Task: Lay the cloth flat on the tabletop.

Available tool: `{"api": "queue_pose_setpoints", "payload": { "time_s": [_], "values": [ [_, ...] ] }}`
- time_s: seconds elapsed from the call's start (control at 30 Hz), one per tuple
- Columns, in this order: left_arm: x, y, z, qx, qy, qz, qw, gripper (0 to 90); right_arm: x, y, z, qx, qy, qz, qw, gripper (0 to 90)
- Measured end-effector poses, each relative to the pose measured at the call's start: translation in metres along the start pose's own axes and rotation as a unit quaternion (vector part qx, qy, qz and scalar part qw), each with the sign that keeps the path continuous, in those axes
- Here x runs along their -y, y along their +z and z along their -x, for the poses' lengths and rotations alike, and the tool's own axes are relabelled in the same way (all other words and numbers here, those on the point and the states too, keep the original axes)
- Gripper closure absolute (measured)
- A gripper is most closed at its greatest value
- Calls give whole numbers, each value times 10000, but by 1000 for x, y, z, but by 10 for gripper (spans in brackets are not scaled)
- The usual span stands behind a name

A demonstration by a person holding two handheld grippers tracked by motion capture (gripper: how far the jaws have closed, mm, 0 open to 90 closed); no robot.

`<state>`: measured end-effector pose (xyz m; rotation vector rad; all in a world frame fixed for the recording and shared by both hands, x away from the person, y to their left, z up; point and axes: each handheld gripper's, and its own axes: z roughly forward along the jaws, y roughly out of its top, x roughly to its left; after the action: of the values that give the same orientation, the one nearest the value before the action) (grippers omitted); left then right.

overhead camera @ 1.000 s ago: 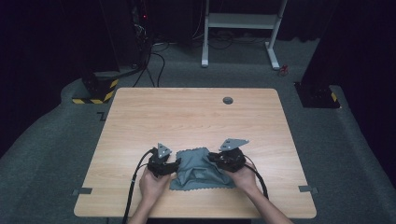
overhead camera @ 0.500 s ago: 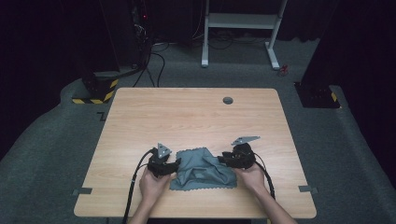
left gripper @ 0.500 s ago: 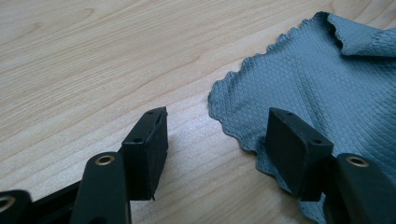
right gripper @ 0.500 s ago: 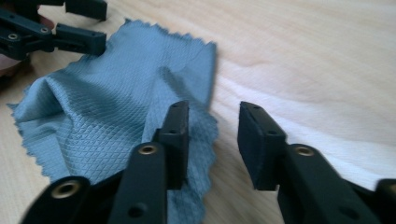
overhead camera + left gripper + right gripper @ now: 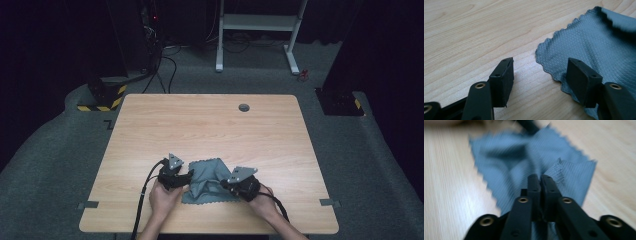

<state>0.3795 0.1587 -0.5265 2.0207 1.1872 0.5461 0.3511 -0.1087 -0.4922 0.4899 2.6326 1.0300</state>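
Note:
A grey-blue cloth (image 5: 207, 172) with scalloped edges lies rumpled near the front edge of the wooden table (image 5: 200, 125). My left gripper (image 5: 188, 176) sits at the cloth's left edge. In the left gripper view it (image 5: 540, 63) stands open, one jaw over bare wood and the other over the cloth (image 5: 599, 42). My right gripper (image 5: 225, 184) is at the cloth's near right side. In the right gripper view it (image 5: 540, 177) is shut on a raised fold of the cloth (image 5: 506, 157), which spreads out blurred beyond the jaws.
A round cable hole (image 5: 244, 107) lies in the far part of the tabletop. Bare wood stretches behind and beside the cloth. Beyond the table are dark carpet, cables and a white metal frame (image 5: 257, 22).
My right gripper swung out to the right, then came back toward the front edge and leftward, with a fold of the cloth in it. The cloth is more bunched. The left gripper stayed put.

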Motion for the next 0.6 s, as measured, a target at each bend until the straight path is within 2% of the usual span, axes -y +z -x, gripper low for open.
{"api": "queue_pose_setpoints", "payload": {
  "time_s": [0.03,0.1,0.13,0.17,0.2,0.23,0.3,0.33,0.37,0.4,0.43,0.47,0.5,0.53,0.6],
  "values": [
    [0,0,0,0,-2,-2,10000,393,5,6,-6,46,-152,-164,9997,803],
    [0,0,0,1,0,-4,10000,393,7,7,-6,29,-110,-144,9998,789],
    [0,0,0,0,2,1,10000,393,9,2,-2,-32,104,-25,9999,762],
    [0,0,0,1,4,0,10000,393,9,2,-2,-32,104,-25,9999,762],
    [0,0,0,0,-3,-3,10000,393,8,-8,5,-80,358,248,9990,755],
    [0,0,0,0,-3,-3,10000,393,8,-8,5,-80,358,248,9990,755],
    [0,0,0,-1,1,0,10000,393,7,-18,11,-15,553,434,9975,757],
    [0,0,0,-1,0,-3,10000,393,5,-23,19,84,769,467,9959,754],
    [0,0,0,-5,-1,5,10000,393,5,-23,19,84,769,467,9959,754],
    [0,0,0,-1,-4,-2,10000,393,5,-23,23,82,891,471,9949,745],
    [0,0,0,-1,-2,-2,10000,393,5,-18,31,-13,1112,411,9930,711],
    [0,0,0,-1,-2,-2,10000,393,5,-18,31,-13,1112,411,9930,711],
    [0,0,0,-1,-1,1,10000,393,6,-8,36,-190,1397,299,9896,669],
    [0,0,0,-1,-4,-2,10000,393,6,-8,36,-190,1397,299,9896,669],
    [0,0,0,-1,-2,-1,10000,393,6,2,37,-381,1619,265,9857,651]
  ]
}}
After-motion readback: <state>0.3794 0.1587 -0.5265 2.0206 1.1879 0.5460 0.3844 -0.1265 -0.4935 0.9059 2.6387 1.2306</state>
